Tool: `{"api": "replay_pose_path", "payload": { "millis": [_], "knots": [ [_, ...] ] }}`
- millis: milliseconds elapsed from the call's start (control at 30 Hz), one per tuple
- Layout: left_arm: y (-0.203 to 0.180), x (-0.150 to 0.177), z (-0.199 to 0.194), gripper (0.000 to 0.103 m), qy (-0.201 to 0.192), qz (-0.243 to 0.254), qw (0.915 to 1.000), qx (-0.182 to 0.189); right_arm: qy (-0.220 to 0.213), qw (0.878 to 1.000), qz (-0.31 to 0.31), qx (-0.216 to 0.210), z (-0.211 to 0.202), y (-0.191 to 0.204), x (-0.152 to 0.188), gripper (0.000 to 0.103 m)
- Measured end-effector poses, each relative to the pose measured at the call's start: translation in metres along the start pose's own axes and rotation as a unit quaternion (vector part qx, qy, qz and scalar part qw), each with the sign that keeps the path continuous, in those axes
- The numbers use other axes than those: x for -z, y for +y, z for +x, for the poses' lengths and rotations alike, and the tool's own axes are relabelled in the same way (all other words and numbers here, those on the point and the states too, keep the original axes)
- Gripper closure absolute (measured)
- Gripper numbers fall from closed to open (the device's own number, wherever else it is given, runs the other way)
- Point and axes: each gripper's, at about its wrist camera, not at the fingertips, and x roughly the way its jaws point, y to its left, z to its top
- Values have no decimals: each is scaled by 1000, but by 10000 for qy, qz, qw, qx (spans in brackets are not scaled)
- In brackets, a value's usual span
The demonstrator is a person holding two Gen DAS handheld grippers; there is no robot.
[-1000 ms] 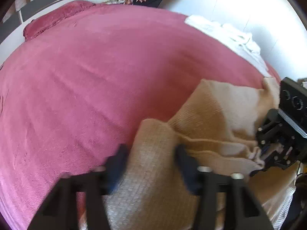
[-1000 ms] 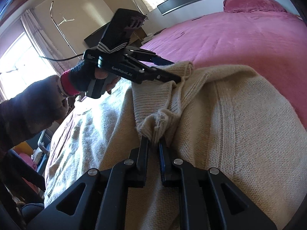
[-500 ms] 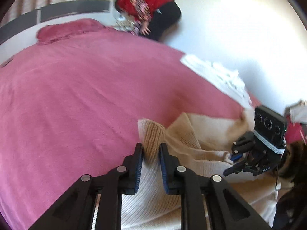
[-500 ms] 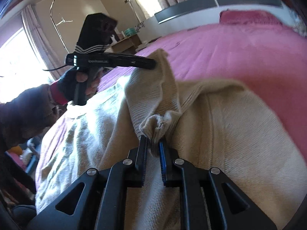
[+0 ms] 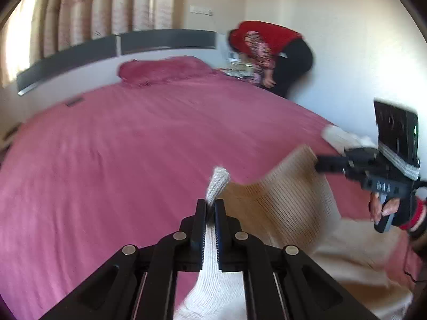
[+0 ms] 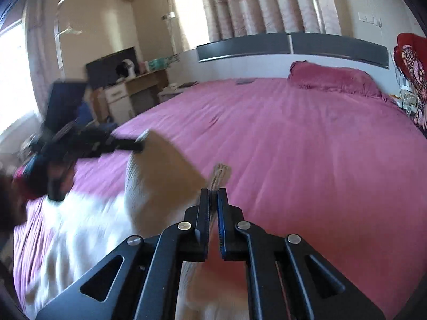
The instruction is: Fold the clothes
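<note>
A cream knitted sweater (image 5: 288, 202) hangs lifted above the pink bed (image 5: 133, 146), stretched between both grippers. My left gripper (image 5: 210, 204) is shut on one edge of the knit, a tuft of which pokes up past the fingertips. In the same view my right gripper (image 5: 319, 163) holds the other raised corner, gripped by a hand (image 5: 384, 208). In the right wrist view my right gripper (image 6: 213, 194) is shut on a thin ribbed edge of the sweater (image 6: 165, 186), and the left gripper (image 6: 138, 146) shows blurred at the left, pinching the far corner.
A pink pillow (image 5: 165, 73) lies at the dark headboard (image 5: 120, 45). A person in a red top (image 5: 269, 53) bends over at the bed's far right corner. White clothes (image 5: 344, 138) lie near the right bed edge. A desk (image 6: 128, 90) stands beyond the bed's left side.
My left gripper went from open over the knit to shut on its edge. Both grippers rose and lifted the sweater off the bed; its upper part now hangs taut between them.
</note>
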Motion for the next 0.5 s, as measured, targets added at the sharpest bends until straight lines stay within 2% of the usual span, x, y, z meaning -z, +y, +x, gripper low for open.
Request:
{"api": "replay_pose_path", "payload": {
  "millis": [67,100,167,233,267,333,400,500],
  "knots": [
    [16,-17,25,99,32,-40,9990,-436,71,9989,-107,460,40,-13,-40,100],
    [26,-23,37,99,77,-110,9978,-646,183,9978,-50,629,58,-22,-48,100],
    [53,-25,66,99,279,-386,9932,-1060,457,9951,203,856,90,-40,-52,100],
    [73,-9,91,94,581,-656,9852,-1472,731,9904,456,1081,122,-58,-57,97],
    [81,1,101,92,714,-798,9810,-1615,833,9895,631,995,130,-64,-52,97],
    [87,26,103,86,757,-937,9811,-1515,973,9892,936,568,130,-70,-31,95],
    [84,43,89,85,749,-885,9824,-1467,1227,9886,839,249,122,-63,-6,94],
    [54,49,45,82,339,-607,9924,-1015,1450,9872,606,-272,112,-43,14,86]
  ]
}}
